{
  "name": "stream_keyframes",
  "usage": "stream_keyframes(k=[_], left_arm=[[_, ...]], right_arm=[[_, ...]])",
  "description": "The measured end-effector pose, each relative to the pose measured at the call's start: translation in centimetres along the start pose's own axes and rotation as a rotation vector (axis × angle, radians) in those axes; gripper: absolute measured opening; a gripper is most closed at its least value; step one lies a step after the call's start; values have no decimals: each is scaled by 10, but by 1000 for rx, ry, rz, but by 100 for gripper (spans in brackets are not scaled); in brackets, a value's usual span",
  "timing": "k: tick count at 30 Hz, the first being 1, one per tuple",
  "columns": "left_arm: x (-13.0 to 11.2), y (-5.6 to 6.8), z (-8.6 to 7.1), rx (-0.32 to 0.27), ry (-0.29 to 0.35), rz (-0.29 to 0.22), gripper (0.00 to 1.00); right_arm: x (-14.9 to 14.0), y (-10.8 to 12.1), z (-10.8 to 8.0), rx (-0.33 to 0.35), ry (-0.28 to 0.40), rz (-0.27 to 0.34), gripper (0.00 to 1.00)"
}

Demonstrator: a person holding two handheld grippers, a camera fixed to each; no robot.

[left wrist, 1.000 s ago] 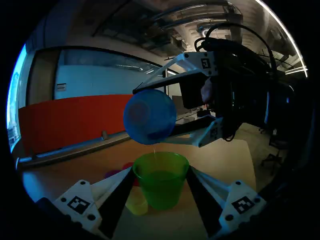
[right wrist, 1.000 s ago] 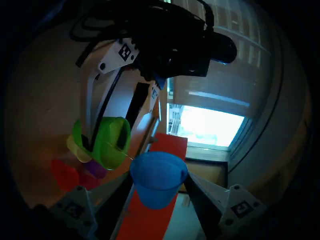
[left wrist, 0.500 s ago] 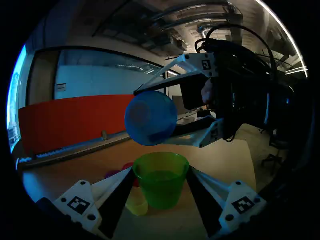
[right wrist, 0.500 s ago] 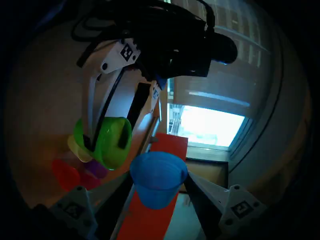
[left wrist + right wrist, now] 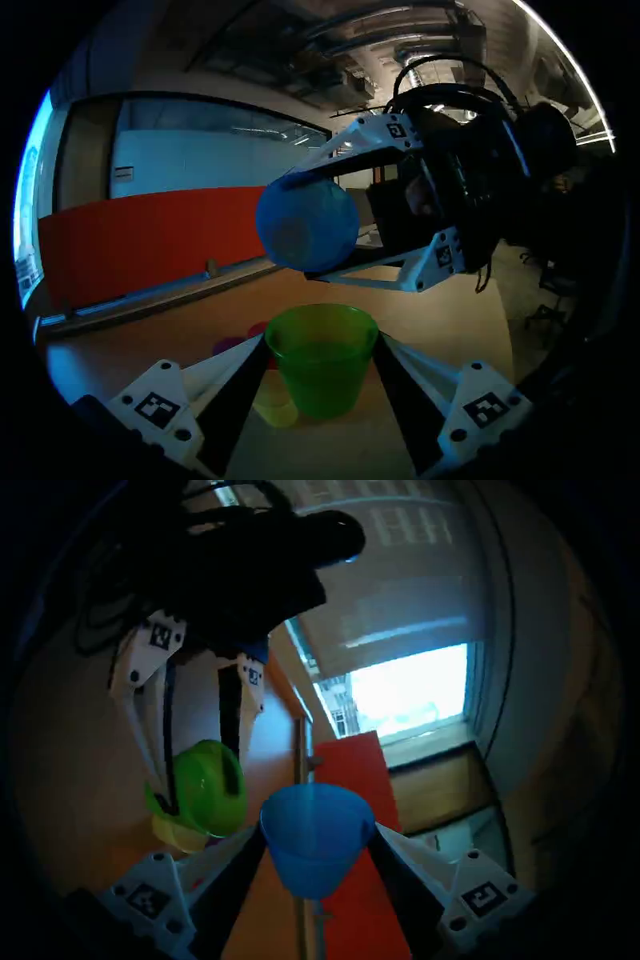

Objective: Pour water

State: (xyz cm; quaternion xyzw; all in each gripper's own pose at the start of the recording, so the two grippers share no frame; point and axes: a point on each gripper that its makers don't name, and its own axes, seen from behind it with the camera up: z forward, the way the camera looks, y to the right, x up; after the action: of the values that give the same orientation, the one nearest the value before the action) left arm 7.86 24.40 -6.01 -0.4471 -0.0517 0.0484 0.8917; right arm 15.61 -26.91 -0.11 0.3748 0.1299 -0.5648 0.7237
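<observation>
In the left gripper view, my left gripper (image 5: 320,376) is shut on a green cup (image 5: 322,368) that stands upright with water in it. Above and behind it hangs a blue cup (image 5: 307,224), tipped on its side, held in my right gripper (image 5: 320,224). In the right gripper view, my right gripper (image 5: 316,856) is shut on the blue cup (image 5: 316,848), whose inside looks empty. The green cup (image 5: 204,788) sits to its left between the left gripper's fingers (image 5: 148,744).
A wooden table (image 5: 448,320) lies under the cups. A yellow cup (image 5: 274,404), plus red and purple cups (image 5: 232,346), stand on it just behind the green cup. An orange wall panel (image 5: 144,240) and a bright window (image 5: 408,692) are beyond.
The thin stream from the blue cup into the green cup has stopped. The right gripper has lifted the blue cup up and away and turned; the green cup stays still.
</observation>
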Motion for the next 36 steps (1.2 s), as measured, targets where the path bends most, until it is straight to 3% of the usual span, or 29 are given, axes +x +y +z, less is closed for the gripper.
stream_keyframes(k=[7,20,28,36], left_arm=[[-3,-2,-4,5,-13,7,87],[-5,-9,-8,20,-26,3,87],[-9,-12,-9,27,-43,7,87],[-23,-16,-11,31,-90,21,87]], right_arm=[[-14,-14,-7,-3,-1,330,91],[-27,-35,-17,17,-25,825,91],[-29,-45,-26,65,-44,1015,91],[-39,-75,-40,167,-102,1104,91]])
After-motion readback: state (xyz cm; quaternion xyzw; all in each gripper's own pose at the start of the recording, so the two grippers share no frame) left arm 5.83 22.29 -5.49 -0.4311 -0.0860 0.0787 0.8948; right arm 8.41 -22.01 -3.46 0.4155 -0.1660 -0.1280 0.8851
